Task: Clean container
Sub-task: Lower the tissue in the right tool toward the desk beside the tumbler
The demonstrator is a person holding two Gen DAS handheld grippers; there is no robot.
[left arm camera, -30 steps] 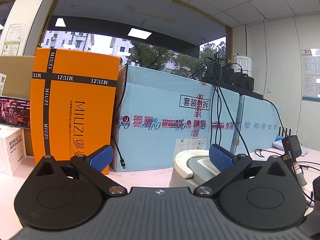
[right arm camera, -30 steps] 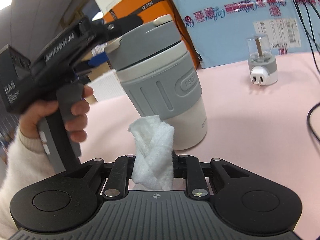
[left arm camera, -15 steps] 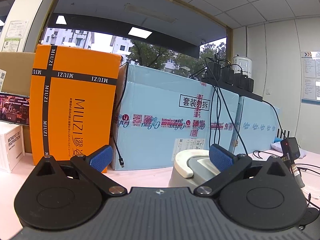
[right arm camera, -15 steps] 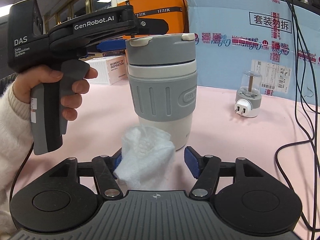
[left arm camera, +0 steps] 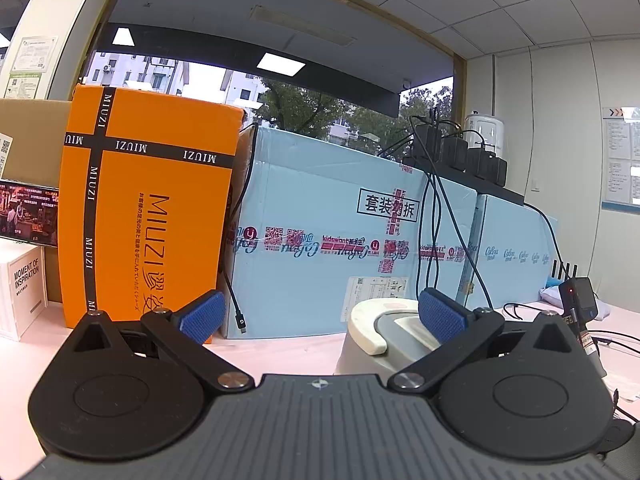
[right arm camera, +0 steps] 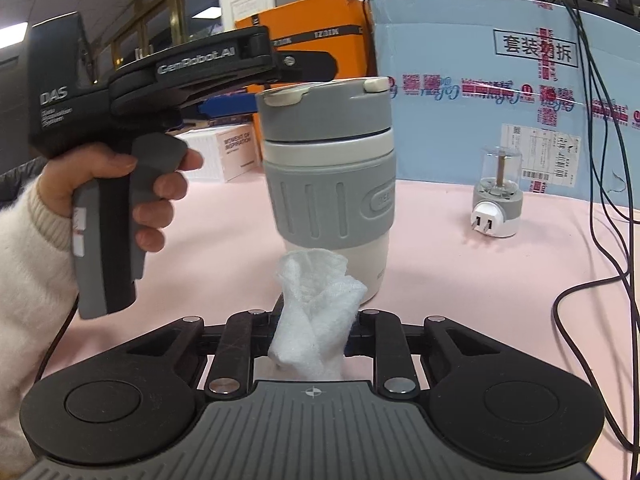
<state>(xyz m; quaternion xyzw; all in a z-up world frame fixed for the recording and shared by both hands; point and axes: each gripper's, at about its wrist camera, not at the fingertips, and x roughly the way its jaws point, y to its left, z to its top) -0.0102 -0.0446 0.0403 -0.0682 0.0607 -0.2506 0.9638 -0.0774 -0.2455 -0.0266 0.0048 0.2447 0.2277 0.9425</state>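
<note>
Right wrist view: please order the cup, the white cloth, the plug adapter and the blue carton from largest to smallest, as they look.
1. blue carton, partly cut off
2. cup
3. white cloth, though nearness to the camera enlarges it
4. plug adapter

White cloth [right arm camera: 316,312] hides the cup's [right arm camera: 328,168] base
</note>
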